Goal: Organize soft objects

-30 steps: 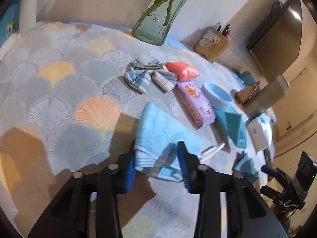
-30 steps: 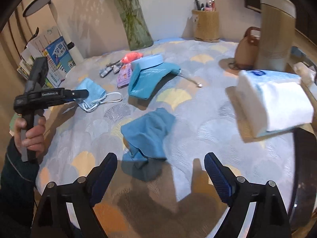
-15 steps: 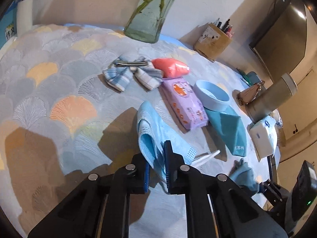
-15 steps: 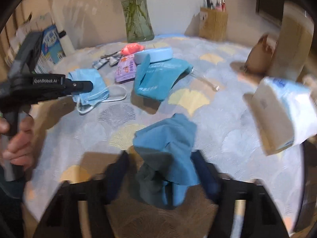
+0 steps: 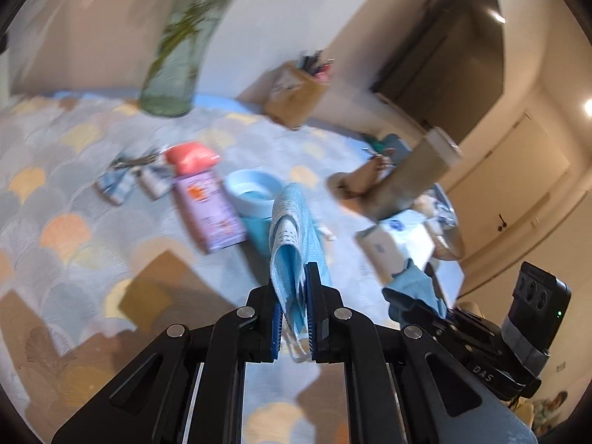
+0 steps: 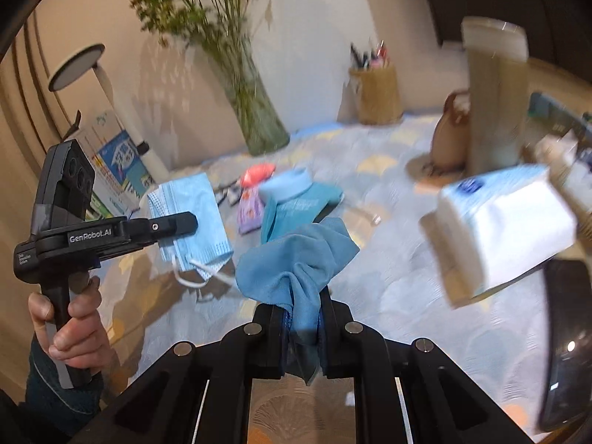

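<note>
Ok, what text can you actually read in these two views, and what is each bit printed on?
"GenRobot.AI": on the left gripper, side of its body, right wrist view.
"DAS": on the right gripper, left wrist view.
Print on the purple packet, teal cloth bag, tissue pack and leaning books: too blurred to read.

Scallop-patterned tablecloth (image 5: 66, 199) (pastel) under vase (image 5: 170, 74), wipes pack (image 5: 207, 211), tissue pack (image 6: 507, 229), pen holder (image 6: 377, 92).

Both jaws are clamped tight: the left hand-held gripper (image 5: 294, 307) and right hand-held gripper (image 6: 303, 318), each angled downward; a hand (image 6: 70, 329) grips the left handle.
</note>
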Demonstrator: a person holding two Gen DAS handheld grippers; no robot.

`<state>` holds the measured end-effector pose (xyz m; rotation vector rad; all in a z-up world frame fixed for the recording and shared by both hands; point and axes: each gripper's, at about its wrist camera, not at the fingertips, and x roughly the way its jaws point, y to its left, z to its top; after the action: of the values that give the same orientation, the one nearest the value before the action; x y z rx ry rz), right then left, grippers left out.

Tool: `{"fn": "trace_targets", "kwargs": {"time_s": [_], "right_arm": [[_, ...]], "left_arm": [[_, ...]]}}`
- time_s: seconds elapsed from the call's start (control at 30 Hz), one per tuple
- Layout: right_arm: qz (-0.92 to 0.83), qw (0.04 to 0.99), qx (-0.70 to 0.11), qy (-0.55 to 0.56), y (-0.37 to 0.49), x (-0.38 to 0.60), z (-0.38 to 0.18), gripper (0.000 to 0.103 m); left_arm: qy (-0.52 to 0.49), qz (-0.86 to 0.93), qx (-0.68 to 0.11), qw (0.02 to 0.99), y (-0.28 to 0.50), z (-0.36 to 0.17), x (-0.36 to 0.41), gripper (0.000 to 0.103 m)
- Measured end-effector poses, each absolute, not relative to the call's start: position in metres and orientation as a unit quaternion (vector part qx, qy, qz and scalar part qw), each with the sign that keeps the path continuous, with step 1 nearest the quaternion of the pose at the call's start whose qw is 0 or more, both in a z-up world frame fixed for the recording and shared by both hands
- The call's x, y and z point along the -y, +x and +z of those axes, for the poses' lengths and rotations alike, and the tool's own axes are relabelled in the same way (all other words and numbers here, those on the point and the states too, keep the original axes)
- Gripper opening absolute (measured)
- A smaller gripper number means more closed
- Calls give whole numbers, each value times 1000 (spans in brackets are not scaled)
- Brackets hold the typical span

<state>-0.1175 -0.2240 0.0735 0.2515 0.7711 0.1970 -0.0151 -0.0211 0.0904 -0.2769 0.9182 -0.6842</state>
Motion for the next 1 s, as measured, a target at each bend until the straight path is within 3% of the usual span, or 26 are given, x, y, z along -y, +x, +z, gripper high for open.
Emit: {"fn": "trace_targets", "kwargs": {"time_s": [0.37, 0.73, 1.0], "right_arm": [[44, 927, -341, 147, -141, 296, 117, 12], [-80, 927, -293, 219, -150, 457, 171, 12], [-153, 910, -281, 263, -138, 551, 174, 12]], "left_arm": [[-63, -402, -379, 831, -35, 158, 120, 8], [6, -502, -335, 797, -42, 218, 288, 8], [28, -503, -359, 785, -16, 202, 401, 8]]}}
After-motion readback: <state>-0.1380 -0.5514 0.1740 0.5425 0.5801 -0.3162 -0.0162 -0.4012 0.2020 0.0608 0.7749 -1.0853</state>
